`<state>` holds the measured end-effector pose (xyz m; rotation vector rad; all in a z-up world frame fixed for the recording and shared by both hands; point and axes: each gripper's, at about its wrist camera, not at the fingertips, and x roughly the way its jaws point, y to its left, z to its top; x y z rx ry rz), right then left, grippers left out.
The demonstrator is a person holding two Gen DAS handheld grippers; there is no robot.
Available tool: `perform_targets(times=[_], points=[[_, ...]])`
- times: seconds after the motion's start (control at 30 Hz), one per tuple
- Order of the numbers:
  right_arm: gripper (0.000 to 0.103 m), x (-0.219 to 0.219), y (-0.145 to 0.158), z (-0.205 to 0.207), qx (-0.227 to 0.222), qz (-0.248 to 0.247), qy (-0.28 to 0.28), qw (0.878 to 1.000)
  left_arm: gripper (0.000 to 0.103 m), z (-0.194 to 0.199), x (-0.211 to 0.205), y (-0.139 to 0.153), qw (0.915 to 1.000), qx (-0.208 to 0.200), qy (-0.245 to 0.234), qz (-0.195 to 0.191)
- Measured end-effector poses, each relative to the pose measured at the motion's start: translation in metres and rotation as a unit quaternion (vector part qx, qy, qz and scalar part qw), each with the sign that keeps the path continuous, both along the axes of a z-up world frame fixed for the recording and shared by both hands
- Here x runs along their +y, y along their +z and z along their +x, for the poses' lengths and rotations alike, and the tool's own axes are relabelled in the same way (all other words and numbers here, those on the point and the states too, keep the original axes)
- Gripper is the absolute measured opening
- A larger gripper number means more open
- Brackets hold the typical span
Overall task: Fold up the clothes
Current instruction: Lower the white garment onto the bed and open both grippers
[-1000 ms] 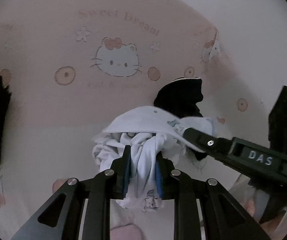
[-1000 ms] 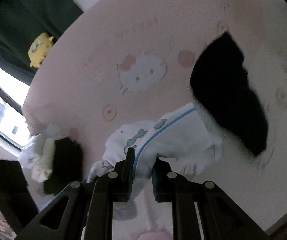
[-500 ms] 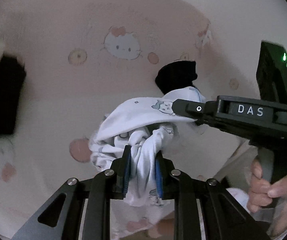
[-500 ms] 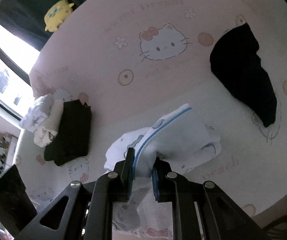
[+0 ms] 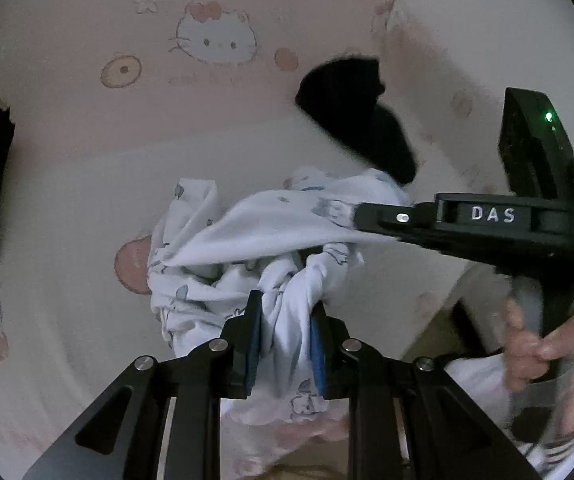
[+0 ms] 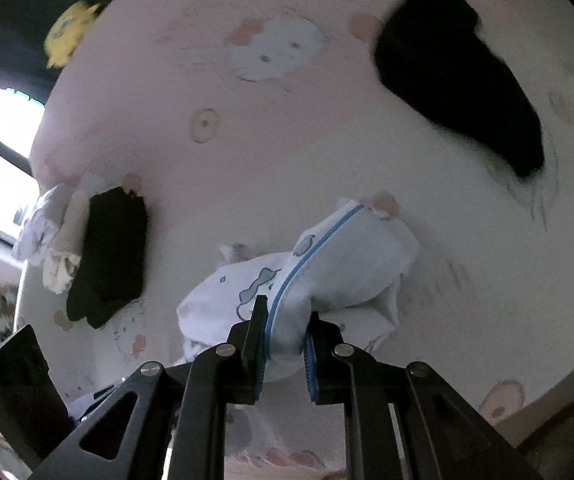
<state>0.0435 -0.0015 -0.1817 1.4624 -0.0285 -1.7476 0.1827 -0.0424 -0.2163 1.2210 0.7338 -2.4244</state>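
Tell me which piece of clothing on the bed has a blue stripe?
The white printed garment clamped in both grippers; the loose black one and the folded black one are plain.

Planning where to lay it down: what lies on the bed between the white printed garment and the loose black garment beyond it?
Nothing: in the right wrist view only bare pink cartoon-print bedsheet separates white printed garment from loose black garment.

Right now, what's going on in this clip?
A person is holding a white printed garment over a bed with a pink cartoon-cat sheet, one handheld gripper in each hand. The left gripper is shut on a bunched part of it; the right gripper is shut on the blue-piped edge. It hangs crumpled between them, not yet folded. A loose black garment lies further back, and a folded black item sits with pale clothes at the left.
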Motion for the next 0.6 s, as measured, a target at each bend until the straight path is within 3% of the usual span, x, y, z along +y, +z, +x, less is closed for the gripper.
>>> perform_targets(times=[0.07,0.3,0.37,0.43,0.5,0.6], points=[[0.014,0.007,-0.010,-0.002,-0.008,0.008,-0.006,1.000,0.018,-0.001,0.000,-0.008,0.9999,-0.011,0.000,-0.002],[0.016,0.016,-0.015,0.004,0.001,0.009,0.009,1.000,0.022,0.023,-0.002,-0.023,0.9957,-0.020,0.031,0.085],[0.033,0.018,-0.011,0.004,0.008,0.009,0.009,1.000,0.029,0.024,-0.009,-0.022,0.9928,-0.020,0.054,0.105],[0.065,0.021,-0.006,0.003,0.017,0.005,0.006,1.000,0.045,0.030,-0.014,-0.018,0.9892,-0.004,0.066,0.130],[0.069,0.025,-0.001,0.000,0.025,-0.003,-0.005,1.000,0.064,0.032,-0.016,-0.010,0.9890,0.004,0.078,0.126],[0.069,0.031,-0.003,-0.004,0.022,-0.003,-0.018,1.000,0.064,0.033,-0.016,0.000,0.9921,0.000,0.090,0.088]])
